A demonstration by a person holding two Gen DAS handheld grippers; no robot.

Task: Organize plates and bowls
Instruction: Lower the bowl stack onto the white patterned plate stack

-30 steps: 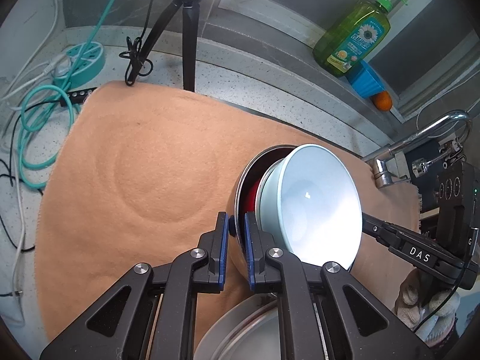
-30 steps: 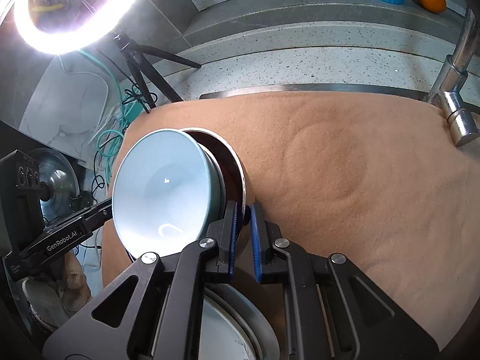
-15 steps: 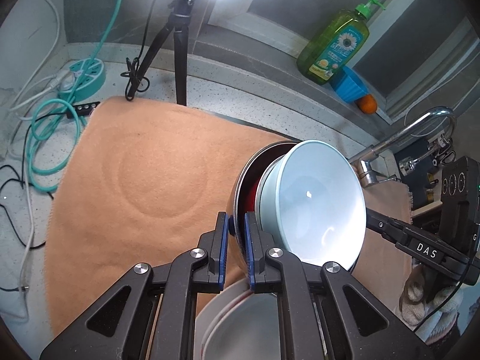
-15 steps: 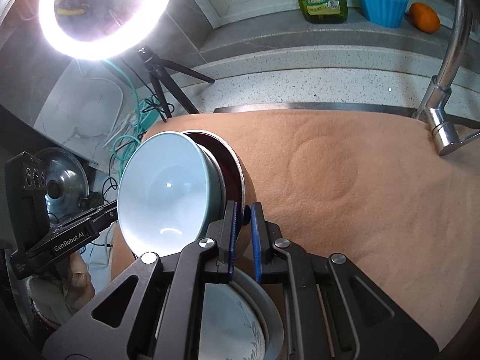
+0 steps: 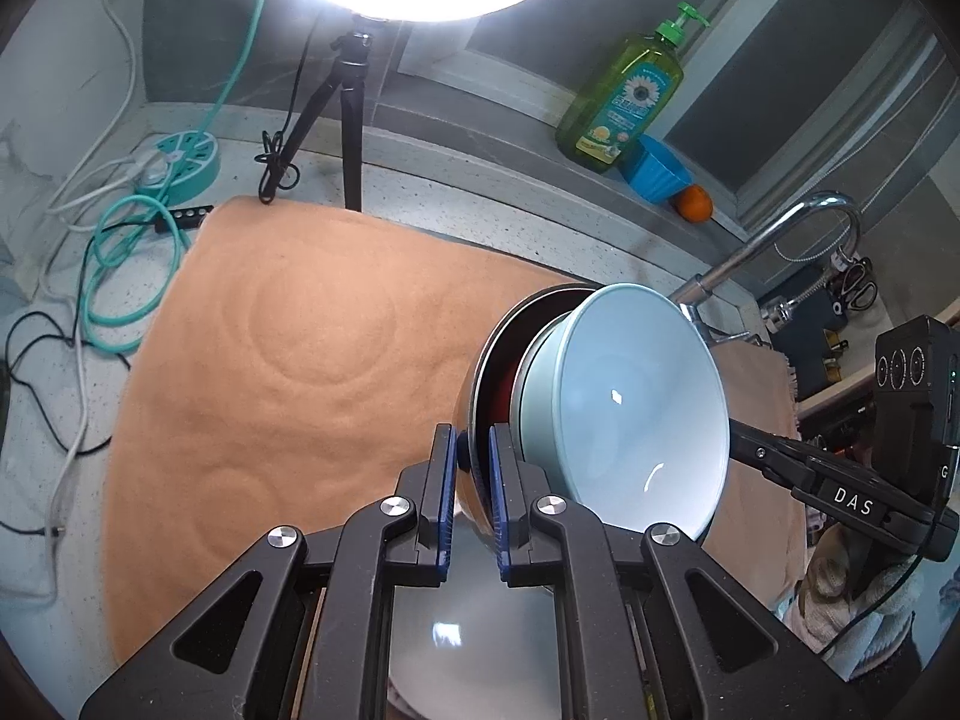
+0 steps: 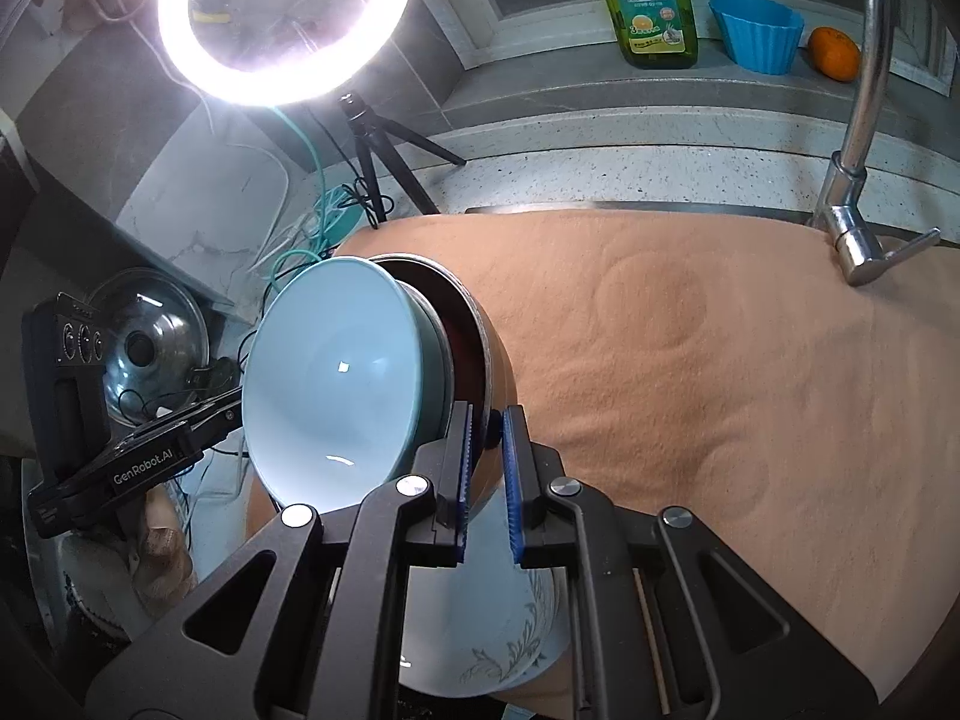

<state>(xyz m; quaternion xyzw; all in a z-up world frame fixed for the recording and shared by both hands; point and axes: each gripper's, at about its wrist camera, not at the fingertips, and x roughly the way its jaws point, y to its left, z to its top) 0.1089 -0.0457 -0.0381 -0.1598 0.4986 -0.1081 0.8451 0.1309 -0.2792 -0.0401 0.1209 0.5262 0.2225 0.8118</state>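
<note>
Between two clamped grippers (image 5: 467, 492) (image 6: 485, 477): two nested bowls (image 5: 624, 414).

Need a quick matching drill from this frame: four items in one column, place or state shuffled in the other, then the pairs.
Items
1. light blue bowl
2. metal bowl
3. orange
4. ring light

Place or state
A. on the window ledge beside the blue cup
B. lit, on a tripod
C. rim pinched by both grippers, left gripper and right gripper
D. nested inside another bowl

Pairs: 1-D, 2-C, 3-A, 4-B
</note>
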